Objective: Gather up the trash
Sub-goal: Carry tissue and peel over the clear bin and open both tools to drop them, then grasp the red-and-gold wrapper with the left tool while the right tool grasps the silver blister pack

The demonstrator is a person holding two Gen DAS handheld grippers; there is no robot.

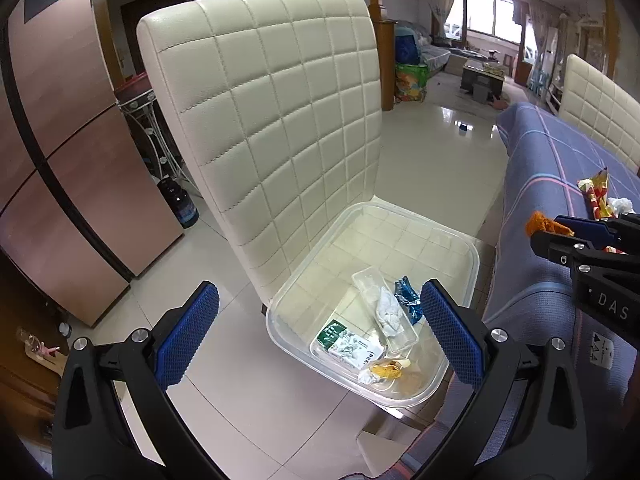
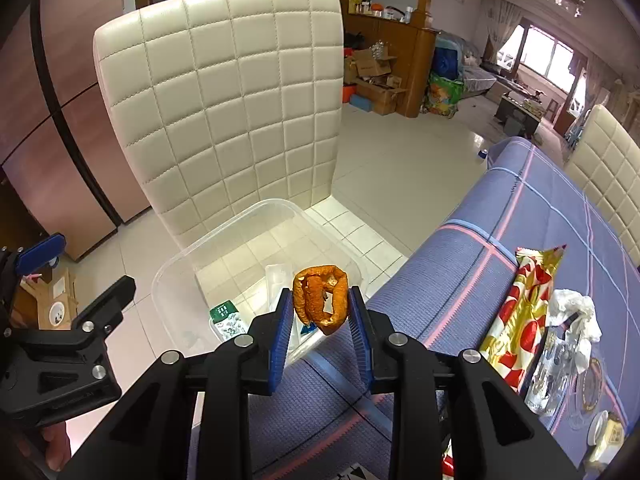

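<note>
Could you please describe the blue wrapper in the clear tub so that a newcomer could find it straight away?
Start at the cream quilted chair; a clear plastic tub sits on its seat. Inside, along the side nearest the purple-clothed table, lies the crumpled blue wrapper, the only shiny blue piece, beside a grey-white wad.

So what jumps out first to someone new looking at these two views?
The dried orange peel between the right gripper fingers, at the edge of the blue-clothed table. Beyond it, the clear plastic bin on the quilted cream chair already holds trash. The left gripper is wide open and empty before the bin.
</note>
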